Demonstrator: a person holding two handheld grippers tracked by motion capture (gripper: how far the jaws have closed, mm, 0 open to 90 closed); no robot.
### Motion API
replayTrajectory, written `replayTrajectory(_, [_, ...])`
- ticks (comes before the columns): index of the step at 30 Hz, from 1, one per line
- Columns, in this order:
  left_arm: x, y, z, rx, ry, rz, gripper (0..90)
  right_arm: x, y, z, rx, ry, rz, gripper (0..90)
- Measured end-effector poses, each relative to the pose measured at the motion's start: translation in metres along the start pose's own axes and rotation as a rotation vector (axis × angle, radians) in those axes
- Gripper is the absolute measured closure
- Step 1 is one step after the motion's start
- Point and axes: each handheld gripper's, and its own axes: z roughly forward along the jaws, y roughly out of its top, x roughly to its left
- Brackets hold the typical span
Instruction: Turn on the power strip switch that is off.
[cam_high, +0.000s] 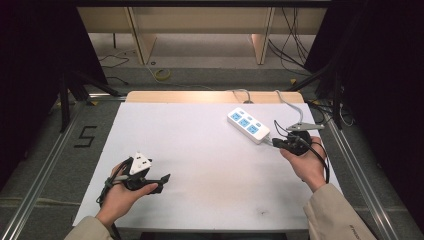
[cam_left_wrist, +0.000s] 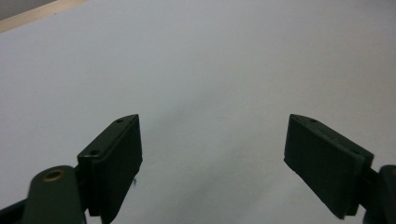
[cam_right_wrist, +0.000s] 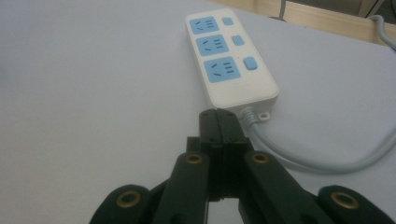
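The right claw (cam_right_wrist: 223, 122) has its jaws pressed together on nothing, tips just short of the white plastic three-socket power strip with blue faces (cam_right_wrist: 227, 56) at two o'clock on the white bench (cam_high: 200, 165). The left claw (cam_left_wrist: 212, 154) gapes wide over bare surface at eight o'clock.

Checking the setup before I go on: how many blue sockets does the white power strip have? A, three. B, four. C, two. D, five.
A: the right gripper view shows three blue sockets in a row on the power strip, each beside its own blue button.
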Motion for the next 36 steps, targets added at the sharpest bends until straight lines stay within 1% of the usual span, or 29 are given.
replayTrajectory(15, [0.000, 0.000, 0.000, -0.001, 0.001, -0.001, 18.9, 0.000, 0.008, 0.005, 0.003, -0.006, -0.002, 90.0])
replayTrajectory(36, [0.000, 0.000, 0.000, -0.001, -0.001, -0.003, 18.8, -0.004, 0.016, 0.016, 0.010, -0.016, 0.000, 90.0])
